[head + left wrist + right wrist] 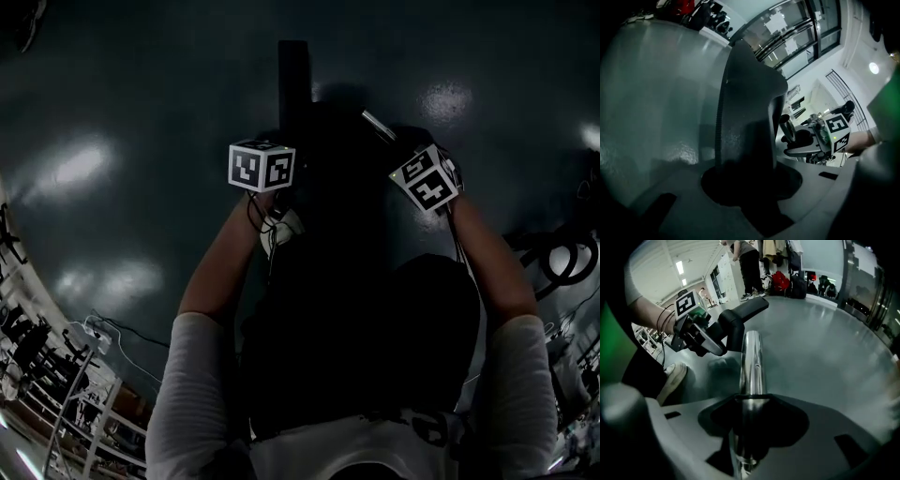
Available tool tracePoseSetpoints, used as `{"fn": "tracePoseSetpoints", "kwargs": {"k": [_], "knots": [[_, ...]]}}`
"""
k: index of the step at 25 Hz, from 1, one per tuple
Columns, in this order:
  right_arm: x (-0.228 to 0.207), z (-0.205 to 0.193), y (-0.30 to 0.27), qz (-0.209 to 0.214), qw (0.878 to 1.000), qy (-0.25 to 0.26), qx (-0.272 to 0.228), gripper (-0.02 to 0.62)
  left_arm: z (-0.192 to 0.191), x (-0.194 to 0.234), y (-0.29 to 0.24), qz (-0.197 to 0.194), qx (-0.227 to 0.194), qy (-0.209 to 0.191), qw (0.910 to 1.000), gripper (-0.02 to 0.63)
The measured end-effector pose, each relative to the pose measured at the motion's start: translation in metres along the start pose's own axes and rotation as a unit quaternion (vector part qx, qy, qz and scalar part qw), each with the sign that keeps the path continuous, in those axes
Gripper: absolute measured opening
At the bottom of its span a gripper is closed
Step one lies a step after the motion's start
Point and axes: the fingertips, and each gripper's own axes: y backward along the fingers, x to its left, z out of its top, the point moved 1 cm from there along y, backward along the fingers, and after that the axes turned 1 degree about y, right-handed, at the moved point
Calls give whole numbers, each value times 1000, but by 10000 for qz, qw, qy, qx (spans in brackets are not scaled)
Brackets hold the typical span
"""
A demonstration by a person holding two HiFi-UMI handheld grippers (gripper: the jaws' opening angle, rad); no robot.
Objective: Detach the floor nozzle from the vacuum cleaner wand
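Note:
In the left gripper view my left gripper (750,187) is shut on the black floor nozzle (750,112), which fills the middle of the picture. In the right gripper view my right gripper (751,423) is shut on the chrome wand (751,366), which runs straight out from the jaws. The wand's (786,126) far end shows an open mouth beside the nozzle (740,315), so the two look apart. The head view is dark. It shows both marker cubes, the left (262,165) and the right (427,178), low over the floor, with the nozzle (293,75) beyond them.
A shiny dark grey floor (820,343) lies all round. My pale shoe (670,378) stands left of the wand. Cables and racks (56,375) lie at the lower left, a coiled hose (562,258) at the right. People and bags (778,273) stand far back.

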Motion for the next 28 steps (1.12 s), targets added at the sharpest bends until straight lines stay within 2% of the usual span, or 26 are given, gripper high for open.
{"fn": "tracePoseSetpoints", "kwargs": {"k": [4, 9, 12, 14, 16, 20, 22, 23, 24, 26, 28], "knots": [[-9, -7, -18, 119, 9996, -171, 174, 181, 2, 13, -17, 401, -19, 452, 9982, 110], [-15, -5, -29, -135, 9996, 66, 231, 183, 11, 15, -20, 473, -87, 1027, 9935, 112], [-17, -5, -31, -243, 9994, 167, 179, 183, 14, 17, -18, 406, -119, 1570, 9867, 113], [-16, -4, -31, -250, 9994, 203, 118, 183, 17, 15, -17, 320, -206, 1779, 9833, 118], [-16, -4, -30, -303, 9993, 208, 69, 183, 20, 7, -17, 249, -211, 1639, 9859, 177], [-23, -6, -25, -596, 9970, 473, 131, 241, 22, -9, -19, 273, -156, 1273, 9914, 399], [-21, 1, -19, -613, 9952, 758, 132, 241, 24, 0, -8, 727, -278, 1134, 9905, 474], [-19, 9, -13, -621, 9943, 869, 41, 241, 27, 9, 4, 1102, -434, 991, 9880, 550], [-18, 20, -5, -634, 9938, 903, -113, 239, 33, 18, 18, 1472, -621, 809, 9838, 592], [-20, 43, 14, -677, 9934, 762, -519, 239, 44, 29, 43, 1902, -926, 495, 9761, 592], [-24, 60, 26, -703, 9924, 478, -895, 238, 50, 31, 54, 1946, -1056, 312, 9747, 592]]}}
